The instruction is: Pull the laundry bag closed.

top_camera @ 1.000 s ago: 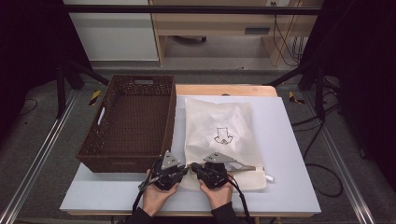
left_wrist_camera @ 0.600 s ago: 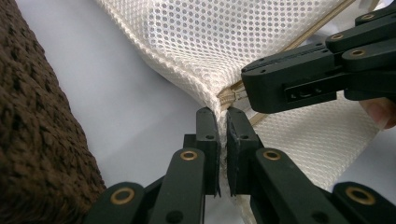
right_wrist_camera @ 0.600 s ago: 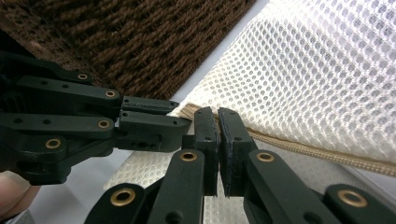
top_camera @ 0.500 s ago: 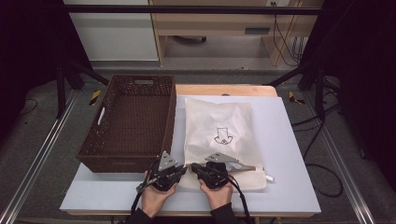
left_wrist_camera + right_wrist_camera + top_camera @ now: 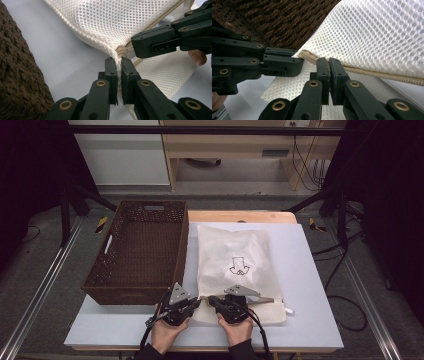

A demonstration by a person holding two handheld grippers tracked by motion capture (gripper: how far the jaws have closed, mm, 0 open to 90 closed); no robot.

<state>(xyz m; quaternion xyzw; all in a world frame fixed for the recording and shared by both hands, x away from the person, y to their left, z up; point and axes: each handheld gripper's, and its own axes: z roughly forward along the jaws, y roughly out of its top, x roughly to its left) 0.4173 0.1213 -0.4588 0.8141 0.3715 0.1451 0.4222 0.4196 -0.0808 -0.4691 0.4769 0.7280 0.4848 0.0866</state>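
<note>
High view: white mesh laundry bag (image 5: 235, 267) lying flat on the worktop (image 5: 310, 270), just right of the brown wicker basket (image 5: 137, 252), long axis running away from the person, zipper edge along the near end. Left tongs (image 5: 197, 301) and right tongs (image 5: 211, 300) meeting at the bag's near-left corner, tips almost touching, both hands equally near. Left gripper view: left tongs (image 5: 119, 70) clamped nearly shut on the mesh corner just below the zipper's end (image 5: 122, 50), with the right tongs (image 5: 140, 46) coming in from the side at the zipper. Right gripper view: right tongs (image 5: 329, 67) pinched nearly shut at the beige zipper (image 5: 372, 72), apparently on or beside the pull, which sits hidden between the pads; zipper line stretching off to that view's right, away from the left tongs (image 5: 297, 61). Likely next: pulling along that line across the near edge, left side anchoring. From above, bag layout and basket position readable; grip detail and zipper teeth legible from the gripper views alone.
</note>
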